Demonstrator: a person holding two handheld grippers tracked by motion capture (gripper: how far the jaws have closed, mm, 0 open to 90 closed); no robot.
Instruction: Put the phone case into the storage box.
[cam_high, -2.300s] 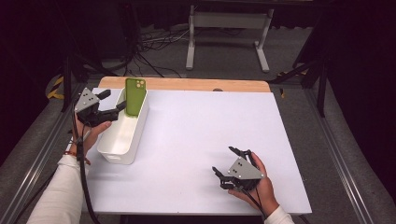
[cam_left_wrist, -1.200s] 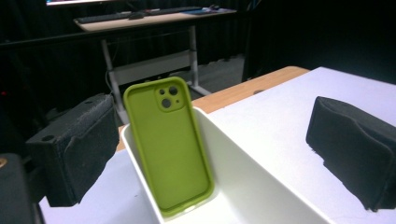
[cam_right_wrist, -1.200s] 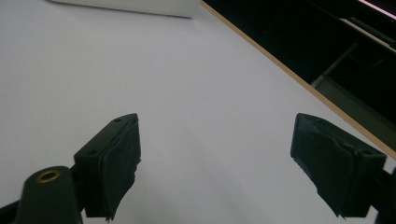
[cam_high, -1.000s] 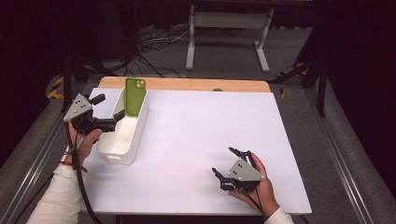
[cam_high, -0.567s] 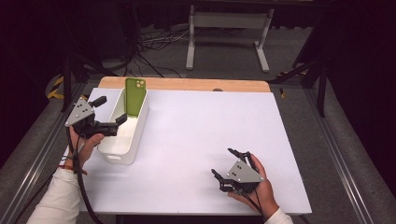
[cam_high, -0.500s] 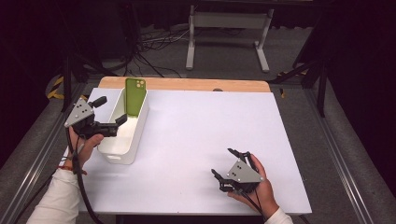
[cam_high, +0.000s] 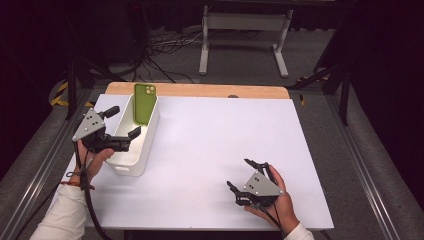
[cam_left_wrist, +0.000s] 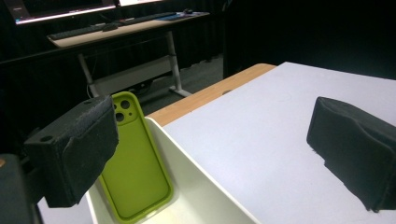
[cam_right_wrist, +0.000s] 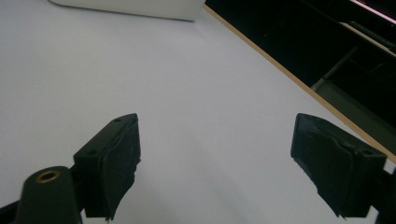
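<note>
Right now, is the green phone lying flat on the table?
No, the green phone stands nearly upright inside the white bin, leaning against its far end wall.

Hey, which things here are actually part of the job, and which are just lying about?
Part of the job:
- green phone, leaning upright in the bin
- white bin
- left gripper, open over the bin

Just about:
- right gripper, open, resting on the white table
- desk frame on the floor beyond
</note>
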